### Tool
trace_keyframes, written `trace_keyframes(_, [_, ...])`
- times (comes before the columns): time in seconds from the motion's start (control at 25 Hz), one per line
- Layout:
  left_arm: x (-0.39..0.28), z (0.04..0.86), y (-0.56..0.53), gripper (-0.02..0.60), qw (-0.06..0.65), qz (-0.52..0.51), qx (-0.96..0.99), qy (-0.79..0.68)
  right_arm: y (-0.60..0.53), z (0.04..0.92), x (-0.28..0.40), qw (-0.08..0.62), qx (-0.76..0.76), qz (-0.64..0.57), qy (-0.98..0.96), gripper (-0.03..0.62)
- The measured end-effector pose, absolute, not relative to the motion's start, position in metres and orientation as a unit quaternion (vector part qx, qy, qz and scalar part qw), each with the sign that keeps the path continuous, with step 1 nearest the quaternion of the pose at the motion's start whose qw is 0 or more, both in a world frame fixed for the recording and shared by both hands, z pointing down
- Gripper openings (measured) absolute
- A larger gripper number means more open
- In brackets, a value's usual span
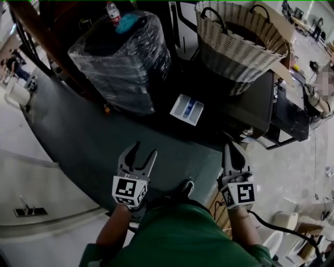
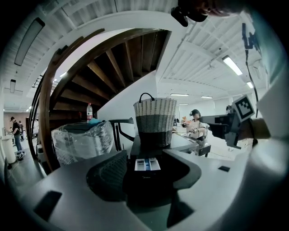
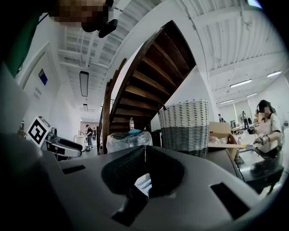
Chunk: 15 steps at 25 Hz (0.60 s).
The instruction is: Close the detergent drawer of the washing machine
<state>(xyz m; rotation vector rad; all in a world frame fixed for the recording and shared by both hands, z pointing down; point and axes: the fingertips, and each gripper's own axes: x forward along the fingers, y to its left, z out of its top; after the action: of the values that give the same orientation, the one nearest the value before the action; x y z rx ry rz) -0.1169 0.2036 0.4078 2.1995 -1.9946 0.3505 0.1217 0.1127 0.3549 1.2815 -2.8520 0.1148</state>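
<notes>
The detergent drawer [image 1: 187,109], white with a blue insert, stands pulled out from the dark washing machine [image 1: 251,107]. My left gripper [image 1: 145,151] hangs open and empty over the dark floor, short of the drawer. In the left gripper view the drawer [image 2: 147,164] shows between the parted jaws of the left gripper [image 2: 145,155], some way ahead. My right gripper [image 1: 228,147] is shut on nothing, near the machine's front corner. In the right gripper view its jaws [image 3: 145,147] meet, and a bit of the drawer [image 3: 143,184] peeks below them.
A wicker basket [image 1: 237,41] sits on top of the machine. A plastic-wrapped bundle [image 1: 122,60] with a bottle [image 1: 112,11] on it stands to the left of the drawer. Wooden stairs [image 2: 90,76] rise behind. A person [image 2: 197,128] works at a table far right.
</notes>
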Motion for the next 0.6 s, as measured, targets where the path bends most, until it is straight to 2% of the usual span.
trace_keyframes(0.32, [-0.108,0.438,0.168,0.256,0.096,0.144,0.74,-0.649,0.091,0.372,0.127,0.029,0.413,0.05,-0.909,0.025])
trace_keyframes(0.6, [-0.104,0.51,0.138,0.256,0.133,0.19,0.755,-0.614,0.071,0.386,0.125,0.047,0.431,0.054,-0.9,0.025])
